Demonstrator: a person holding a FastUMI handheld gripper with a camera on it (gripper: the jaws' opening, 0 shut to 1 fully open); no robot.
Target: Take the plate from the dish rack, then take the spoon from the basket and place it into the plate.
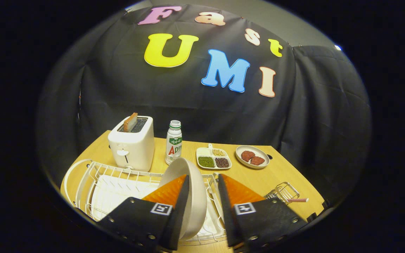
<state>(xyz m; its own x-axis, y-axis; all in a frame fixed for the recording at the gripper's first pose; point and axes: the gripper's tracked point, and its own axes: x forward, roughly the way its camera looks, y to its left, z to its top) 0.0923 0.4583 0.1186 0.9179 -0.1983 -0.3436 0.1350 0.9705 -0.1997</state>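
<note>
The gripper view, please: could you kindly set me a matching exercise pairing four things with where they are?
Things:
1. plate
2. toaster
3. bottle
4. wire basket

Places:
A. beyond the dish rack, holding a slice
B. between the gripper fingers, standing on edge
C. just right of the fingers
D. between toaster and divided dish

Pairs: 1-B, 2-A, 3-D, 4-C

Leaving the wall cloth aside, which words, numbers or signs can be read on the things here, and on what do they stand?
Bottle: its label bears print, too small and blurred to quote.
Gripper, open around the plate: each finger carries a square coded marker, no words.
Toaster: nothing readable.
</note>
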